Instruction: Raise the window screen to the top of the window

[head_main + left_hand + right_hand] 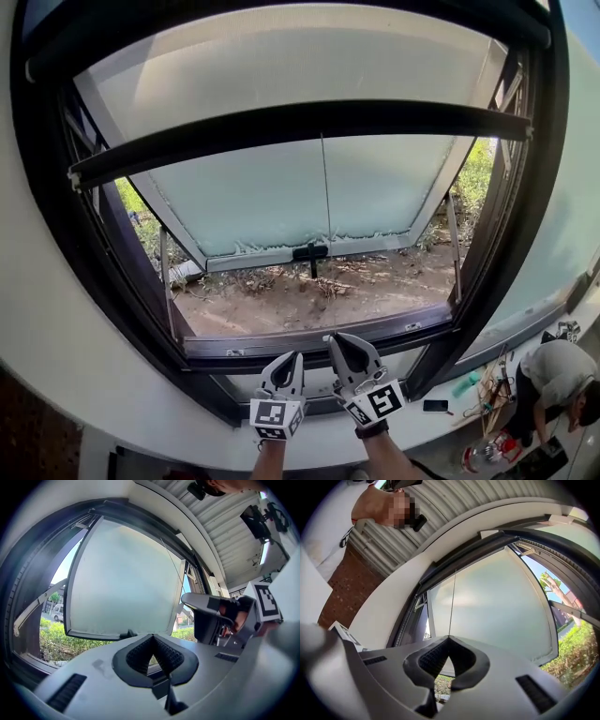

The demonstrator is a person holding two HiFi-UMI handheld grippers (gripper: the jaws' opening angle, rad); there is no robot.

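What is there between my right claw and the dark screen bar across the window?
A thin cord runs from the shut right claw up to the dark screen bar; the head view shows it whole.

A pale floor (459, 427) shows below and well to the right of the right gripper (334, 341). Nearest that gripper, a dark phone (435, 405) lies flat on it. Just past the phone, farther from the gripper, lie a teal object (466, 384) and a loose scatter of small tools (492, 394). Farther right, a person (555, 373) crouches on the floor. A round shiny thing (481, 456) sits lower down; what it is cannot be told.
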